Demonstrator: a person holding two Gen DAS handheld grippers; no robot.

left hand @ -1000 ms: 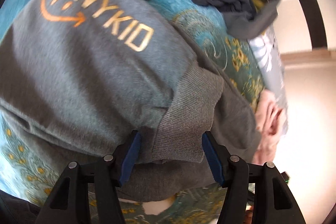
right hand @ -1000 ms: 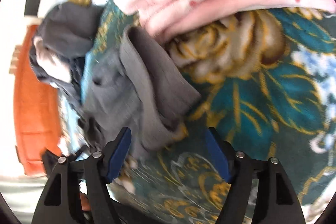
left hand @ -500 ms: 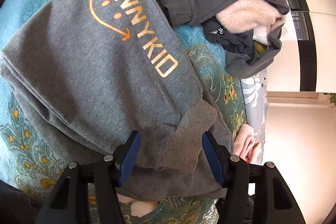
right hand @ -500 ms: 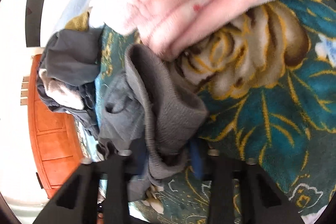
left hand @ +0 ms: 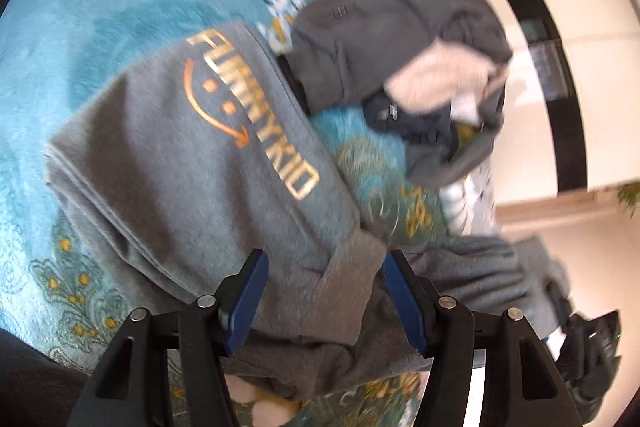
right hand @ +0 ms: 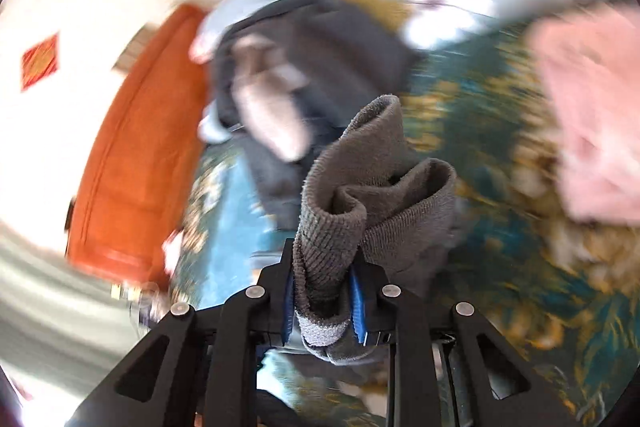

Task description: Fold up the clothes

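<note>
- Left wrist view: the left gripper [left hand: 323,291] stands wide open, its blue-padded fingers [left hand: 245,297] straddling the ribbed cuff [left hand: 352,291] of a grey sweatshirt [left hand: 192,163] without clamping it.
- The sweatshirt lies partly folded on a teal floral blanket [left hand: 80,27], spreading from the jaws toward the far left. Gold lettering across it reads "FUNNYKID", with an orange smiley curve beside it.
- Farther off to the right sits a heap of dark grey clothes [left hand: 400,39] with a cream fleece lining showing; a small label on it is too blurred to read.
- Right wrist view: the right gripper [right hand: 322,305] is clenched on the sweatshirt's ribbed cuff [right hand: 360,187], which bunches up out of the closed jaws.
- Behind it, heavily blurred, lie the dark clothes heap [right hand: 304,67], a pink garment [right hand: 592,107] at right, and an orange wooden panel [right hand: 140,147] at left.
</note>
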